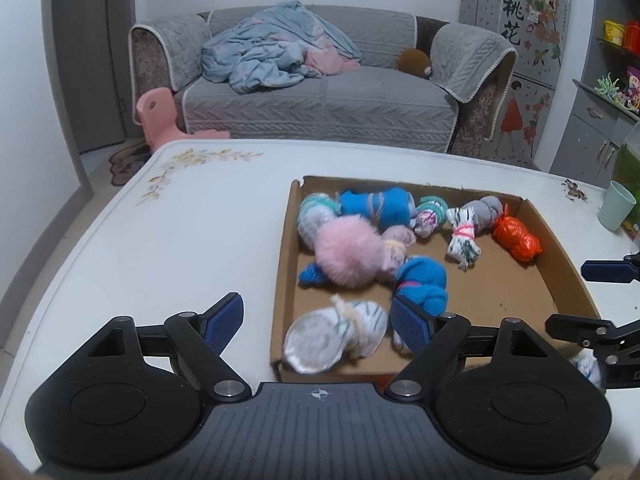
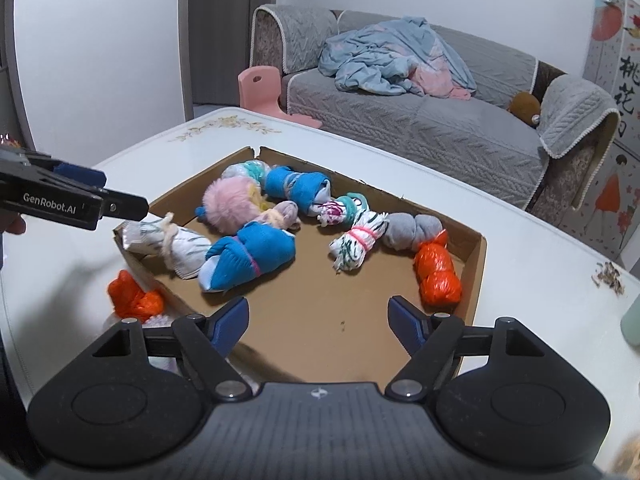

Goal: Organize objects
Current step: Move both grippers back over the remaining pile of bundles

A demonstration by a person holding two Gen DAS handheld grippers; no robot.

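Observation:
A shallow cardboard box (image 1: pixel 560 264) (image 2: pixel 476 248) on the white table holds several rolled sock bundles: blue ones (image 1: pixel 422 280) (image 2: pixel 256 256), a pink fluffy one (image 1: pixel 348 254) (image 2: pixel 230 206), a white striped one (image 1: pixel 336 336) (image 2: pixel 172 244), an orange one (image 1: pixel 518 238) (image 2: pixel 438 274). My left gripper (image 1: pixel 318 320) is open and empty, just above the box's near-left corner and the white striped bundle. My right gripper (image 2: pixel 318 320) is open and empty above the box's bare near part. Another orange bundle (image 2: pixel 134 298) lies on the table outside the box.
A green cup (image 1: pixel 616 206) stands at the table's right edge. A small white bundle (image 1: pixel 588 364) lies outside the box near the right gripper's arm (image 1: pixel 592 332). A grey sofa (image 1: pixel 320 96) and a pink chair (image 1: pixel 160 120) stand beyond the table.

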